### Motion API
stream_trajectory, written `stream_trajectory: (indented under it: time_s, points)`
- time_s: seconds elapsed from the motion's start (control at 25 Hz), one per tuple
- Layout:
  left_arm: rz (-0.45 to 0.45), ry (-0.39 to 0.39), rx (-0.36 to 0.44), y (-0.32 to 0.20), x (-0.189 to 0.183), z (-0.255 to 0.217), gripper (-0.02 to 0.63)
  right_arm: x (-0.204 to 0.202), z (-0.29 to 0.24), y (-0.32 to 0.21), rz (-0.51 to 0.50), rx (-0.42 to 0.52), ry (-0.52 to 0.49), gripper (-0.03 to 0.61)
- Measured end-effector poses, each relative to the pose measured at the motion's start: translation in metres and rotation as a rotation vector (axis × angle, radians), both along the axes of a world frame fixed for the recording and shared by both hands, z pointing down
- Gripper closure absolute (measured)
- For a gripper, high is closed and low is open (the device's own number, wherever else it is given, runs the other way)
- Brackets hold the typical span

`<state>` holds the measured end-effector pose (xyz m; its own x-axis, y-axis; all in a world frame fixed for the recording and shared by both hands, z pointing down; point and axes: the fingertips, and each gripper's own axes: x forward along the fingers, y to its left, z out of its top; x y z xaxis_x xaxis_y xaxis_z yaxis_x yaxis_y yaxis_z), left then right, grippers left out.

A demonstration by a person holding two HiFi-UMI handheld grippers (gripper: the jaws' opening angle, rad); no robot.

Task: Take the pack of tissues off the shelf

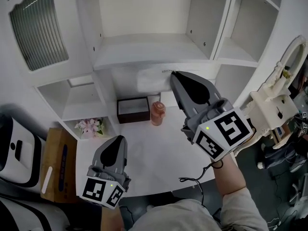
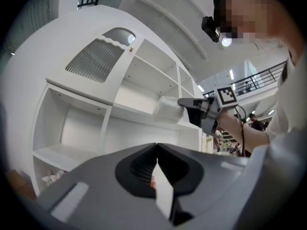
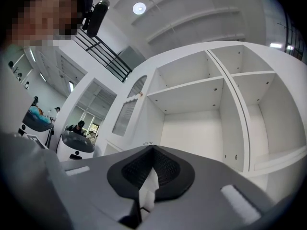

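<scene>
The pack of tissues (image 1: 151, 80) is a soft white packet, in the air just below the edge of a white shelf board (image 1: 149, 52) and above the table. My right gripper (image 1: 173, 74) is shut on the packet's right end. The left gripper view shows that same grip from the side, with the pack (image 2: 169, 108) at the tip of the right gripper (image 2: 182, 102). In the right gripper view white wrapping (image 3: 146, 190) lies between the closed jaws of the right gripper (image 3: 153, 147). My left gripper (image 1: 120, 138) hangs low over the table's left part, shut and empty, its tips together (image 2: 157, 145).
On the white table (image 1: 144, 162) under the shelves stand a dark open box (image 1: 133, 109) and an orange jar (image 1: 158, 113). Pink flowers (image 1: 89, 126) sit in a low compartment at the left. A brown carton (image 1: 57, 162) and a white machine (image 1: 274, 105) flank the table.
</scene>
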<state>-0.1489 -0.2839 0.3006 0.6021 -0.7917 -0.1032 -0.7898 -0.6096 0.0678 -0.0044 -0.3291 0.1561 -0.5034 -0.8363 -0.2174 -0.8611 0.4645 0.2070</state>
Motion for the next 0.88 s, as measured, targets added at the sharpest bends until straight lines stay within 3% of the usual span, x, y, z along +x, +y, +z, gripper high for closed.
stream_trajectory:
  time_s: [0.88]
  points:
    - [0.132,-0.035,-0.007,0.068,0.021,0.01,0.612,0.011,0.083,0.091,0.059,-0.142,-0.072,0.58]
